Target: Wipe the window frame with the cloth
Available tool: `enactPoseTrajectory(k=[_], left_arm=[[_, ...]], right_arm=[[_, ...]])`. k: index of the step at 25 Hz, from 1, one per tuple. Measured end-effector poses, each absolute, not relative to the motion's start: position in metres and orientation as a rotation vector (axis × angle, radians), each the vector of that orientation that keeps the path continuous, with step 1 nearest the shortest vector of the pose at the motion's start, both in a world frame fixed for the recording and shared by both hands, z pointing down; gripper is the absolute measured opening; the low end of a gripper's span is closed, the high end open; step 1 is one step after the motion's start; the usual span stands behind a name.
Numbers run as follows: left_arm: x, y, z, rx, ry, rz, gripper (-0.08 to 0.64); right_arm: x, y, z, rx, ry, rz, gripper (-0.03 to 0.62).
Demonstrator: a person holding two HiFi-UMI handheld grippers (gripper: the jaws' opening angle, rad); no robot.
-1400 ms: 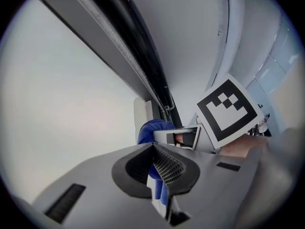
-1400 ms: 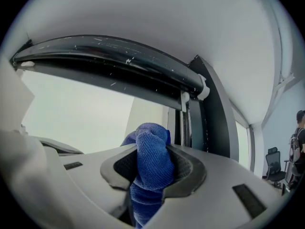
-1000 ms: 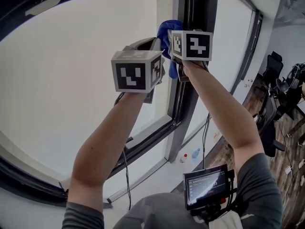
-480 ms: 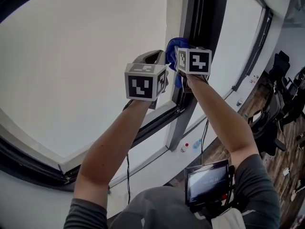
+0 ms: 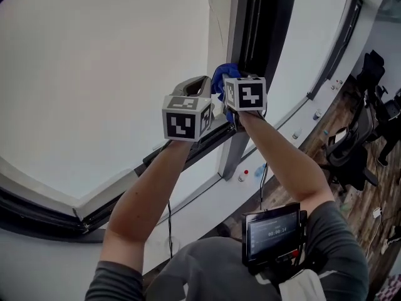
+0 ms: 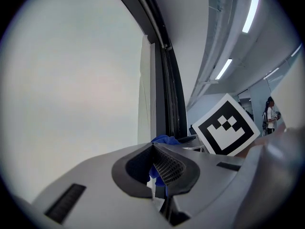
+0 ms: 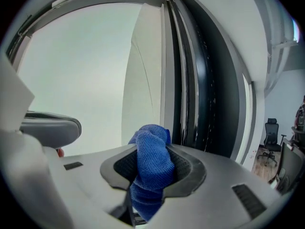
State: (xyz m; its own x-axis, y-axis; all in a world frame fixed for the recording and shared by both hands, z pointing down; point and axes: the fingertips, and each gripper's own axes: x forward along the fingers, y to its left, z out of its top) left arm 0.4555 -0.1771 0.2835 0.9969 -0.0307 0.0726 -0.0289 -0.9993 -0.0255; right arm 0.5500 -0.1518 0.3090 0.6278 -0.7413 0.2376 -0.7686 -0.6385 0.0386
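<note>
A blue cloth (image 5: 220, 79) is bunched against the dark upright window frame (image 5: 258, 24), close above the frame's lower rail (image 5: 182, 152). My right gripper (image 5: 229, 86) is shut on the blue cloth (image 7: 151, 168), which bulges out between the jaws in front of the window frame (image 7: 202, 80). My left gripper (image 5: 202, 84) sits just left of it, beside the pale glass, its jaws together and empty. In the left gripper view my left gripper (image 6: 159, 168) points at the cloth (image 6: 164, 140) and the right gripper's marker cube (image 6: 224, 128).
A small screen (image 5: 272, 232) hangs at the person's chest. Two small bottles (image 5: 244, 175) stand on the white sill below the frame. Office chairs (image 5: 351, 158) stand at the right on a wooden floor. A cable (image 5: 168, 224) dangles under the left arm.
Both grippers have slid down the upright frame with the cloth, side by side, to just above the lower rail.
</note>
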Motion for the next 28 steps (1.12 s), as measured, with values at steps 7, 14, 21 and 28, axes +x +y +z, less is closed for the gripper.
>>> enactPoseTrajectory(k=[7,14,21,28], left_arm=[[0.463,-0.176,0.337,-3.151,0.034,-0.198,0.009],[0.468,-0.178,0.393,-3.168,0.055,-0.317,0.009],[0.462,-0.183,0.451,-3.21,0.084,-0.451,0.009],[0.451,-0.188,0.491,-3.216,0.131,-0.542,0.009]], right_arm=[[0.55,-0.151,0.373,2.702,-1.277,0.413,0.132],[0.552,-0.151,0.444,2.656,-1.256,0.545,0.133],[0.551,-0.15,0.497,2.63,-1.229,0.603,0.133],[0.549,-0.15,0.535,2.599,-1.241,0.643,0.132]])
